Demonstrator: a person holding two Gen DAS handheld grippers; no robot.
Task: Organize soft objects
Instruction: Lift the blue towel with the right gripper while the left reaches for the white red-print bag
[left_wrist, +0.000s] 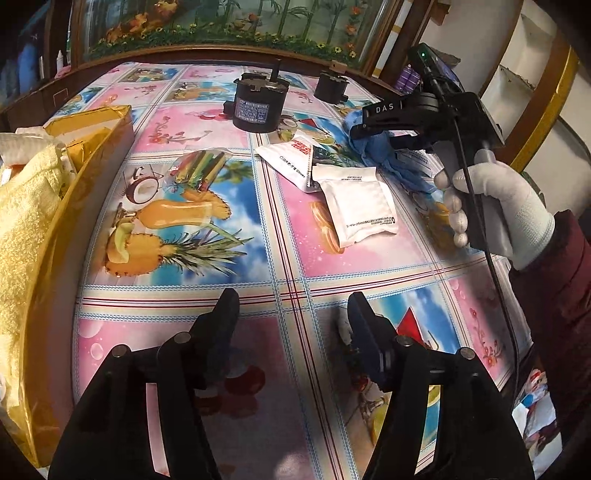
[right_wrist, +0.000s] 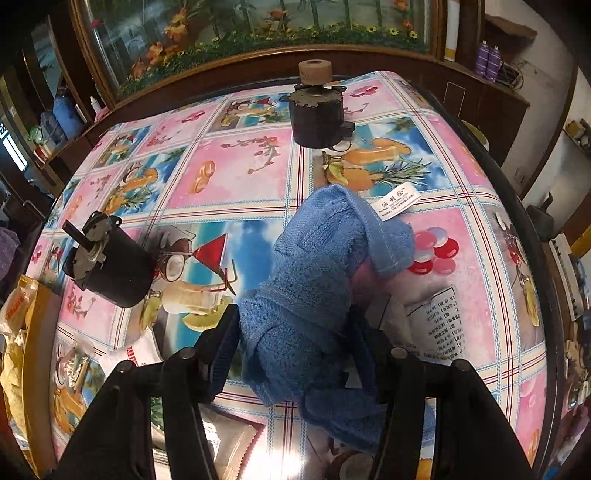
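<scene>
A blue towel (right_wrist: 317, 266) with a white label lies bunched on the patterned tablecloth. My right gripper (right_wrist: 295, 332) has its jaws around the towel's near end and grips it; in the left wrist view the right gripper (left_wrist: 373, 136) sits on the blue towel (left_wrist: 384, 155) at the far right. My left gripper (left_wrist: 293, 314) is open and empty, low over the table's near part. A yellow towel (left_wrist: 22, 221) lies in a gold box (left_wrist: 92, 147) at the left.
Two white packets (left_wrist: 358, 206) and a clear bag of coloured sticks (left_wrist: 199, 170) lie mid-table. Two black motors (left_wrist: 258, 107) (right_wrist: 317, 118) stand toward the back. A clear printed bag (right_wrist: 436, 325) lies under the towel. A dark wooden cabinet runs behind the table.
</scene>
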